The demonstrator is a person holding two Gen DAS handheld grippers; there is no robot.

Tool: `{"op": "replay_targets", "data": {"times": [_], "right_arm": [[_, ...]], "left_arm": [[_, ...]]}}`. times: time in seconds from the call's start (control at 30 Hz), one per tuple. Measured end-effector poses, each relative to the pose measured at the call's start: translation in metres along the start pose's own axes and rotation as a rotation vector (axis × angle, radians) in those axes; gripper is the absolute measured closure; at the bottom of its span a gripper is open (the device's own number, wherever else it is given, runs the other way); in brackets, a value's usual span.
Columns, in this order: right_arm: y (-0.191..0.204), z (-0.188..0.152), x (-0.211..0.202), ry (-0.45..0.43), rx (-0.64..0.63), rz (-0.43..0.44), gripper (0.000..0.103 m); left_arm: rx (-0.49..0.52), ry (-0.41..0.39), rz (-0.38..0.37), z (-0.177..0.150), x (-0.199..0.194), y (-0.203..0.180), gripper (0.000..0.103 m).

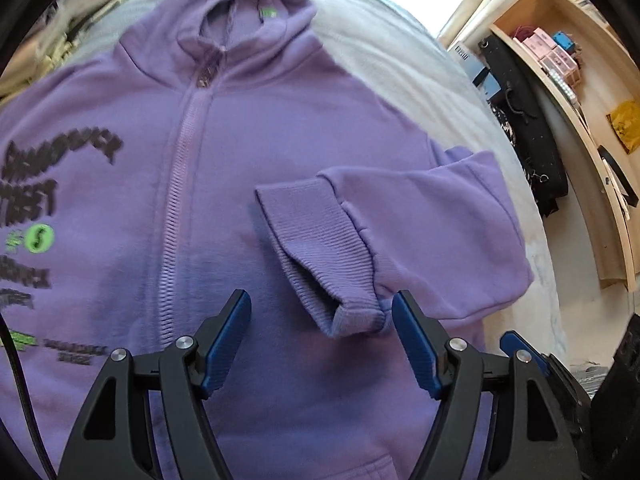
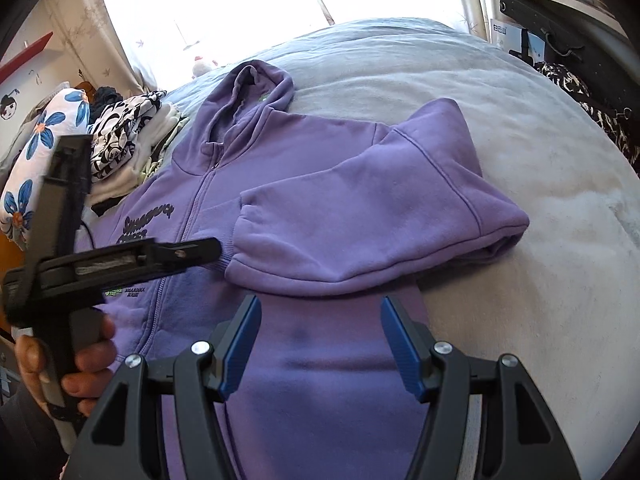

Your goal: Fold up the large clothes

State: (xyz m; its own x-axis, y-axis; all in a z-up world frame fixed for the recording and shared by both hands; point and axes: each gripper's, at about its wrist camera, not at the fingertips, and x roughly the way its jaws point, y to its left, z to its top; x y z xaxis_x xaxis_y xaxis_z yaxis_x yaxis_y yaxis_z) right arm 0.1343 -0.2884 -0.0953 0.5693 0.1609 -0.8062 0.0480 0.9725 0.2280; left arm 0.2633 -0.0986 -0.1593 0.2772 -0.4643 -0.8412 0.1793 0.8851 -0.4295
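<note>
On bed, hoodie (image 1: 280, 128) print blurred, hem cut off, both jaws open, empty.

Left gripper (image 1: 321, 312): two black plastic arms with triangular cut-outs, round silver screws at the joints, ribbed blue pads (image 1: 226, 342) on the fingers. A thin black cable (image 1: 18, 392) runs at nine o'clock. Right gripper (image 2: 320, 320) matches: black arms, silver screws, blue pads. A hand (image 2: 76, 372) at eight o'clock wraps a black handle.
</note>
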Motion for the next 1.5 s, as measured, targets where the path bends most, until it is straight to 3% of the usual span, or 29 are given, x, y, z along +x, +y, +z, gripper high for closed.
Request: {"op": "replay_targets", "data": {"times": [0.07,0.13,0.17,0.3,0.4,0.57,0.67,0.77,0.8,0.83,1.03,1.17,1.2,1.23,1.27,1.3,1.5], "right_arm": [[-0.003,-0.002,-0.001,0.001,0.002,-0.009,0.041],[-0.006,-0.002,-0.001,0.000,0.006,-0.017,0.041],[-0.009,-0.003,-0.001,0.001,0.010,-0.022,0.041],[-0.019,-0.002,-0.006,-0.007,0.035,-0.032,0.041],[-0.026,0.000,-0.014,-0.027,0.044,-0.043,0.041],[-0.034,0.002,-0.018,-0.033,0.036,-0.070,0.041],[-0.038,0.003,-0.011,-0.016,0.034,-0.082,0.041],[-0.040,0.005,-0.003,0.011,0.040,-0.082,0.041],[-0.040,0.006,0.000,0.017,0.041,-0.082,0.041],[-0.040,0.010,0.002,0.021,0.040,-0.081,0.041],[-0.045,0.049,0.013,0.012,0.068,-0.026,0.041],[-0.054,0.078,0.019,-0.011,0.148,0.030,0.041],[-0.056,0.083,0.021,-0.016,0.158,0.036,0.041],[-0.056,0.086,0.022,-0.019,0.164,0.037,0.041],[-0.056,0.089,0.024,-0.019,0.167,0.033,0.041],[-0.055,0.091,0.026,-0.017,0.165,0.031,0.041],[-0.051,0.096,0.032,-0.014,0.135,0.010,0.041]], "left_arm": [[-0.001,0.001,-0.013,0.002,0.009,-0.004,0.046],[0.010,0.012,-0.035,0.006,0.016,-0.011,0.090],[0.014,0.017,-0.041,0.009,0.017,-0.015,0.093],[0.118,-0.084,0.038,0.022,-0.001,-0.044,0.096],[0.200,-0.221,0.109,0.039,-0.037,-0.059,0.096],[0.233,-0.325,0.226,0.061,-0.075,-0.031,0.096],[0.199,-0.286,0.314,0.063,-0.072,0.015,0.095],[0.128,-0.172,0.383,0.062,-0.047,0.065,0.092],[0.104,-0.130,0.388,0.060,-0.037,0.079,0.086],[0.068,-0.086,0.371,0.059,-0.028,0.096,0.079],[-0.039,-0.117,0.232,0.067,-0.038,0.119,0.044],[-0.052,-0.075,0.189,0.075,-0.028,0.129,0.043],[-0.052,-0.070,0.182,0.077,-0.026,0.129,0.043],[-0.046,-0.073,0.175,0.080,-0.026,0.128,0.055],[-0.034,-0.074,0.151,0.082,-0.026,0.126,0.071],[-0.030,-0.075,0.134,0.083,-0.026,0.122,0.094],[0.001,-0.231,0.157,0.083,-0.066,0.115,0.095]]}}
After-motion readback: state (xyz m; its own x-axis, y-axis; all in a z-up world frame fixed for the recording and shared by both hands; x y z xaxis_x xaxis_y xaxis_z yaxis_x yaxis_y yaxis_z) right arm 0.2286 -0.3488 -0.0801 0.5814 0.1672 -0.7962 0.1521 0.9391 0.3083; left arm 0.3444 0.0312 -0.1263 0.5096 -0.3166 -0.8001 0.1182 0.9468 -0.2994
